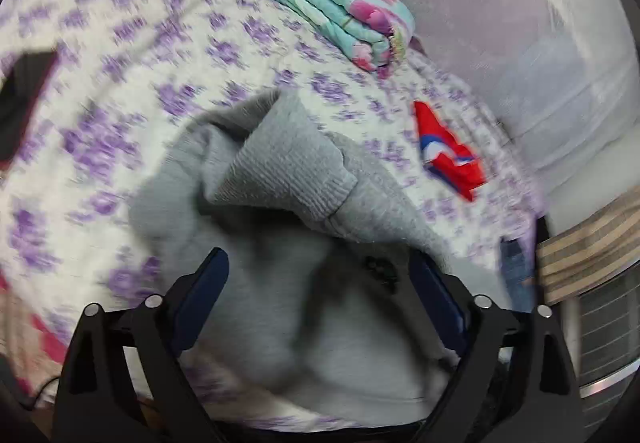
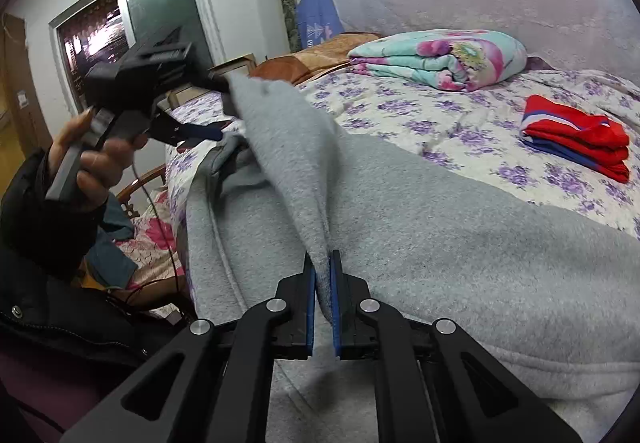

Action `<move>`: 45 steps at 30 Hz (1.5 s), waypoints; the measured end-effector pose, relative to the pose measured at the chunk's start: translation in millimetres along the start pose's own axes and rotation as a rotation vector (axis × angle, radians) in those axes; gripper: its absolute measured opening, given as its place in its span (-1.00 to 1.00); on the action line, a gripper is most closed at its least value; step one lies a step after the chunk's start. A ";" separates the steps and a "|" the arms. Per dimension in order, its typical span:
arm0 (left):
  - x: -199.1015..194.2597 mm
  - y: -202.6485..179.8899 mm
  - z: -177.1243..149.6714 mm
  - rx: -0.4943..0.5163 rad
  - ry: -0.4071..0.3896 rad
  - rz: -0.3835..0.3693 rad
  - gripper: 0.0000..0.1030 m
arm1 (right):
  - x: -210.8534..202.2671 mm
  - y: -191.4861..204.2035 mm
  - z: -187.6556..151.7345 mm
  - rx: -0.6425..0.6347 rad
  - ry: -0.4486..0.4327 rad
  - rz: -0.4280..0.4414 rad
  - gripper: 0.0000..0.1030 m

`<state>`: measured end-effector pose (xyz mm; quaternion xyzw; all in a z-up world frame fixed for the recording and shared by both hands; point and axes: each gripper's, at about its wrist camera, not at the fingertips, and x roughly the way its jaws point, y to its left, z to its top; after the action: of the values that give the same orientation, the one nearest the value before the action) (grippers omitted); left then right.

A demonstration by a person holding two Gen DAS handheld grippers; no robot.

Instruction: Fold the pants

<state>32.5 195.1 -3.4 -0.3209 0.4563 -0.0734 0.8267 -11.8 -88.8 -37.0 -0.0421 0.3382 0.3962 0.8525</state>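
Observation:
Grey fleece pants point(image 2: 440, 227) lie across the flowered bed. My right gripper point(image 2: 323, 263) is shut on a raised fold of the pants' fabric, which stretches up and left toward the other gripper. My left gripper point(image 1: 318, 275) is open above the crumpled grey pants point(image 1: 280, 283); a ribbed cuff point(image 1: 288, 171) lies just ahead of its fingers. In the right wrist view the left gripper point(image 2: 208, 133) is held by a hand at the left, beside the lifted fabric; its fingertips look apart.
The bedspread point(image 2: 420, 115) is white with purple flowers. A folded red and blue garment point(image 2: 576, 139) lies to the right, also in the left wrist view point(image 1: 448, 151). A folded turquoise floral quilt point(image 2: 440, 57) sits at the back. The bed's edge drops off at the left.

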 end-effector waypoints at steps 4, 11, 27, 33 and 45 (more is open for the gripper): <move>8.2 -1.0 4.1 -0.058 0.039 -0.043 0.75 | 2.8 1.9 -2.8 -0.009 0.008 -0.001 -0.86; -43.2 -11.5 -0.5 -0.054 -0.105 -0.017 0.80 | 2.9 -3.4 -6.5 0.003 0.011 0.013 -0.85; -9.6 8.5 -2.6 -0.104 0.004 0.095 0.73 | 8.4 -8.3 -8.1 0.024 0.015 0.026 -0.84; 15.1 10.2 8.6 -0.085 0.050 0.084 -0.21 | 2.6 -3.2 -3.7 0.002 0.003 0.009 -0.84; -0.1 50.0 -7.5 -0.104 0.017 0.170 -0.47 | 24.6 29.9 -2.7 -0.116 0.092 0.056 -0.84</move>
<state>17.9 230.9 -36.1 -0.3228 0.4922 0.0181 0.8082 -23.1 -53.4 -48.2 -0.1002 0.3545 0.4365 0.8208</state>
